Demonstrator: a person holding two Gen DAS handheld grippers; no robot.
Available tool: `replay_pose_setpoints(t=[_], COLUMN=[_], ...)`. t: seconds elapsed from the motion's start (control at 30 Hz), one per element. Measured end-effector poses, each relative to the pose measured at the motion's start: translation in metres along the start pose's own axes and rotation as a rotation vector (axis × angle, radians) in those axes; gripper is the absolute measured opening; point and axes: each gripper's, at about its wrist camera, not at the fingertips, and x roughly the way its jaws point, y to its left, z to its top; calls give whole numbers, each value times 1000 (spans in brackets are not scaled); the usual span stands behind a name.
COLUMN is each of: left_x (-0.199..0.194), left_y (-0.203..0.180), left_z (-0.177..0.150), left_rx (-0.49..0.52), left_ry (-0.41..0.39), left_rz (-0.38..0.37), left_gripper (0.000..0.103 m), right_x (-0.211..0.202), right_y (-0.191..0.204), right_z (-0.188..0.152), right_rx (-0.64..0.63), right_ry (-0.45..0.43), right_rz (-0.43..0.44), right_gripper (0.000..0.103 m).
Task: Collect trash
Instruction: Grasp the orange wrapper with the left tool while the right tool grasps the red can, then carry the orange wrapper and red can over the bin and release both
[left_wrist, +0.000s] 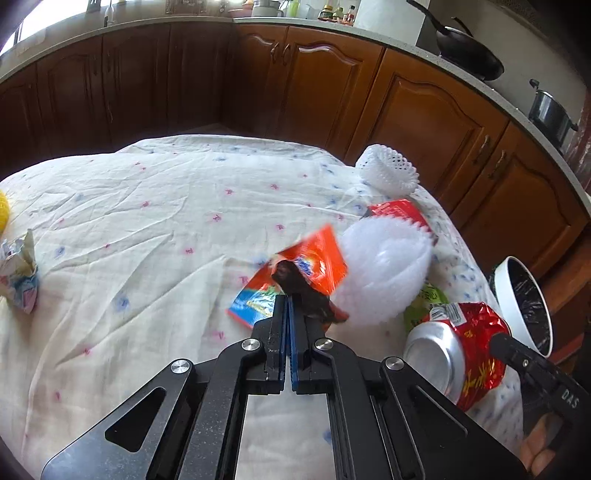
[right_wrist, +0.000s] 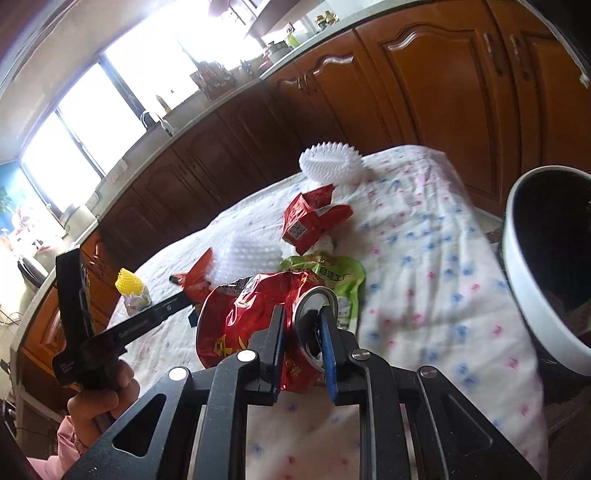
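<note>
Lower centre, right wrist view: right gripper nearly closed, pads clamped on crushed red can, its silver end between the pads. Lower centre, left wrist view: left gripper fully closed, pinching dark corner of orange snack wrapper just above the floral cloth. Beyond: white foam net, red carton; bin w/ black liner at right edge.

Table stands in front of the cabinets. On it, right side: can nearest, pouch just behind it, foam net left of the pouch, carton behind that, 2nd foam net at the far edge. Wrapper left of the near net. Bin off the table's right edge. Crumpled paper at the far left.
</note>
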Motion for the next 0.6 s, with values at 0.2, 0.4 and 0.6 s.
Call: replay_pose_setpoints(t=[0.2, 0.4, 0.6], left_x=[-30, -56, -68], left_y=[-16, -44, -85], left_z=[-14, -24, -28], left_rx=[5, 28, 88], left_ry=[-27, -43, -46], left_rz=[-34, -84, -146], left_gripper=[1, 1, 1], right_x=[-31, -55, -82], right_y=[-14, -34, -60], right_z=[0, 1, 1], right_rx=[24, 49, 80], right_ry=[-49, -88, -129], right_rz=[-3, -24, -59], right_gripper=[18, 18, 18])
